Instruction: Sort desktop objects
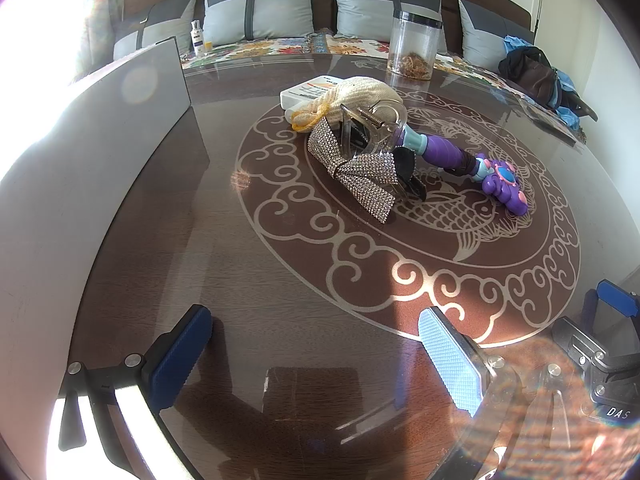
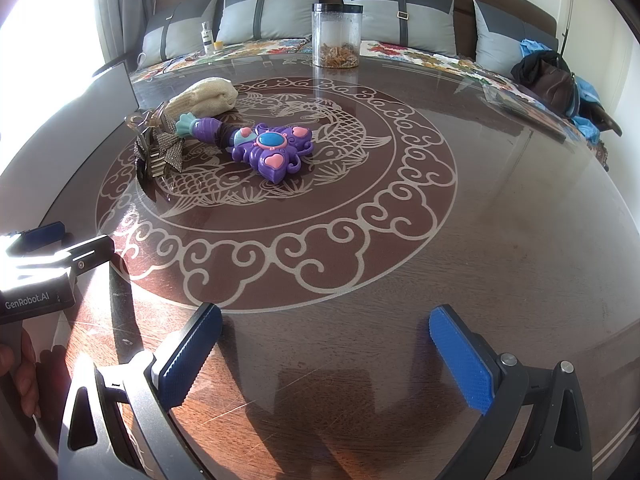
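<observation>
A pile of small things lies on the round table's carved centre. In it are a rhinestone bow (image 1: 356,168) (image 2: 168,148), a clear hair claw clip (image 1: 374,126), a cream knitted pouch (image 1: 368,94) (image 2: 202,98), a white box (image 1: 308,90) and a purple butterfly toy wand (image 1: 484,168) (image 2: 264,146). My left gripper (image 1: 316,356) hovers open over the near table edge, well short of the pile, with nothing between its fingers. My right gripper (image 2: 326,356) is also open and empty, near the front edge. It shows at the right of the left wrist view, and the left gripper at the left of the right wrist view.
A grey box wall (image 1: 120,120) stands at the table's left side. A clear jar (image 1: 414,46) (image 2: 336,36) with brown contents sits at the far edge. Behind it is a sofa with grey cushions (image 2: 268,18), a small bottle (image 1: 197,37) and a dark bag (image 2: 550,76).
</observation>
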